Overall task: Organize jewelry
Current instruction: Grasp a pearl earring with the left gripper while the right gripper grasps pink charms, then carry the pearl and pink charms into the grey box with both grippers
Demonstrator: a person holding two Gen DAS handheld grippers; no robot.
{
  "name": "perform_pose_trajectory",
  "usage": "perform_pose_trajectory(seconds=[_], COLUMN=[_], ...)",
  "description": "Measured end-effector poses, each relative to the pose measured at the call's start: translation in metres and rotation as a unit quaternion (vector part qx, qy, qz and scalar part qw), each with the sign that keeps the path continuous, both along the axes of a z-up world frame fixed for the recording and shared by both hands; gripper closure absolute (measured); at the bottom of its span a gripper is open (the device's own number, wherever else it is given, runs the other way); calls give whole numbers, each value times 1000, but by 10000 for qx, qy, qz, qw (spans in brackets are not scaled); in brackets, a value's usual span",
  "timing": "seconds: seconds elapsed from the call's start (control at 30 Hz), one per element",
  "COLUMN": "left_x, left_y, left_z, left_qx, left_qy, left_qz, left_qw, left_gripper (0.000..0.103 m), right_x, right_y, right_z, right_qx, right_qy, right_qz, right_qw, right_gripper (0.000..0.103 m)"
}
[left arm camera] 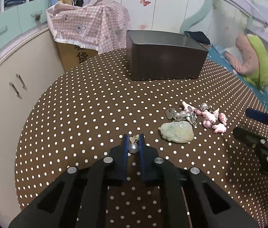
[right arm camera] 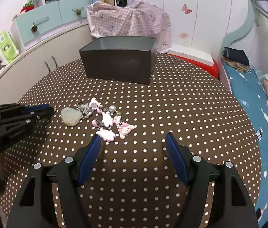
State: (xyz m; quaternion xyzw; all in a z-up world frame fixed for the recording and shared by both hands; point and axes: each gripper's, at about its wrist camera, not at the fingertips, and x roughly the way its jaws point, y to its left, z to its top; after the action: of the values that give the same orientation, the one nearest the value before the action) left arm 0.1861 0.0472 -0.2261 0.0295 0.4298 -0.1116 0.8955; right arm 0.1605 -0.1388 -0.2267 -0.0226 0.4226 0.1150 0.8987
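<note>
**Left gripper clamped on a pearl earring beside the jewelry pile**

A table under a brown polka-dot cloth (left arm camera: 88,102) carries a dark open box (left arm camera: 164,57) at its far side. Nearer lies the jewelry pile: pink charms on a chain (right arm camera: 108,120) with a pale jade pendant (left arm camera: 177,132) touching them. The right gripper (right arm camera: 133,139) hangs just short of the charms, its fingers wide apart with nothing between them. The left gripper (left arm camera: 134,140) has its blue pads pressed together on a pearl earring (left arm camera: 133,147), set apart from the pendant; whether the earring is lifted off the cloth cannot be told.
</note>
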Motion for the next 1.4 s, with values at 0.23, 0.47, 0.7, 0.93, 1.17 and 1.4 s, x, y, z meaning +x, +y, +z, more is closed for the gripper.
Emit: perform_pose_trajectory(seconds=[0.23, 0.47, 0.7, 0.93, 1.17, 1.4], left_x=[-9, -14, -16, -15, -17, -17], left_y=[6, 9, 10, 6, 1, -9], left_z=[4, 10, 10, 12, 22, 47], left_qx=[-180, -290, -382, -511, -695, -805], left_qy=[1, -43, -27, -12, -63, -292], left_qz=[29, 0, -42, -163, -278, -493], left_qw=[9998, 9996, 9993, 9986, 9972, 9951], left_gripper=[94, 94, 94, 94, 94, 94], right_x=[0, 1, 11, 13, 6, 1], right_y=[13, 27, 32, 35, 26, 12], right_z=[-1, -3, -10, -10, -4, 23], right_qx=[-77, -112, -49, -83, 56, 129], right_qy=[25, 102, 225, 216, 182, -101], right_qz=[110, 303, 367, 484, 475, 411], right_qw=[9999, 9994, 9991, 9986, 9987, 9990], right_gripper=[36, 55, 59, 76, 77, 77])
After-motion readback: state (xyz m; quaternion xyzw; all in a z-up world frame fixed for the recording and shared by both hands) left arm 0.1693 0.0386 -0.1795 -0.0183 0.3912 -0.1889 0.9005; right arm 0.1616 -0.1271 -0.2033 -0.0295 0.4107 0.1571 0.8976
